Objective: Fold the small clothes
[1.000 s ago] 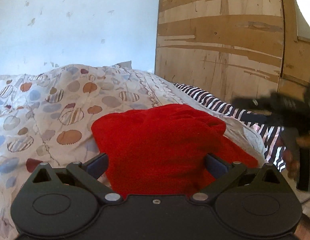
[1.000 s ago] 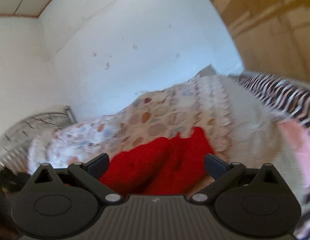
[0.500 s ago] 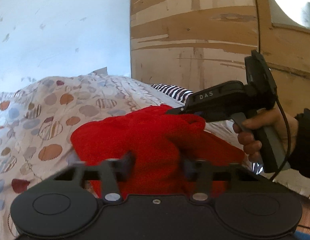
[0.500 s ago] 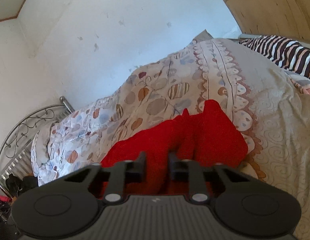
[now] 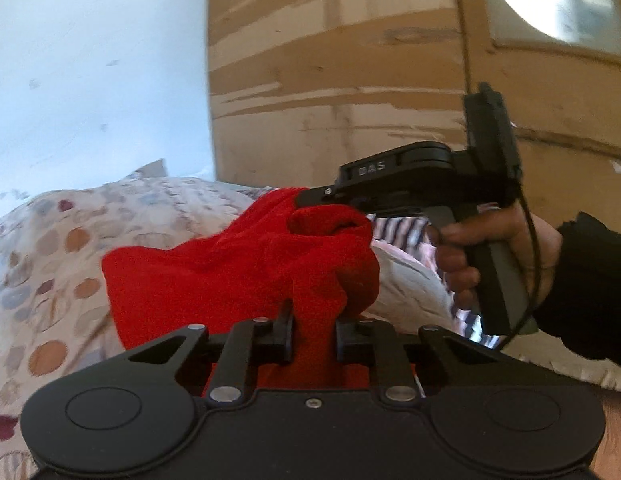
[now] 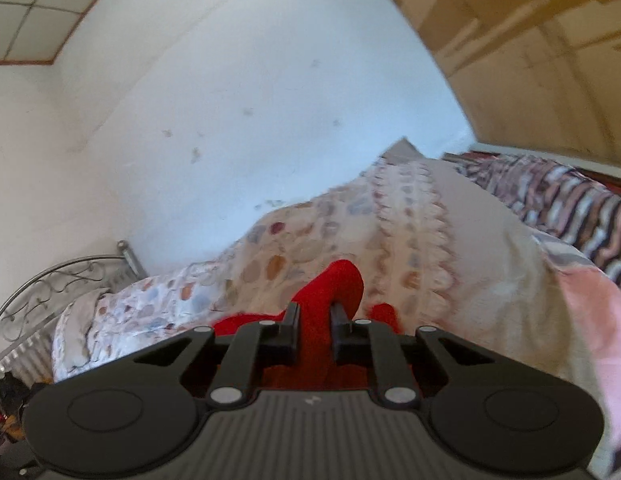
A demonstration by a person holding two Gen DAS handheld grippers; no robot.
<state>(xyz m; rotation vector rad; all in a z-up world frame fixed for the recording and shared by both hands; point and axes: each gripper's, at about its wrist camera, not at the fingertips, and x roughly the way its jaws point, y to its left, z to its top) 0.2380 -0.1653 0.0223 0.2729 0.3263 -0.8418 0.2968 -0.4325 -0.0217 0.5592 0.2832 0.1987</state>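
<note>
Wooden panelling [image 5: 342, 80] is rising beside a pale wall [image 6: 230, 120] behind a bed whose spotted quilt [image 6: 390, 232] is spreading wide, a striped cloth [image 6: 570, 204] lying along its far side and a metal bedstead [image 6: 58, 280] curving at one end; a red garment [image 5: 230, 272] is being held up off the quilt between two hand-held tools; the left gripper [image 5: 313, 332] is pinching a fold of its near edge, jaws having just been closing; the right gripper [image 6: 314, 334], gripped by a person's hand [image 5: 490, 256] in a dark sleeve [image 5: 590, 280], is likewise clamping a bunched fold, jaws pressed tight on red fabric.
</note>
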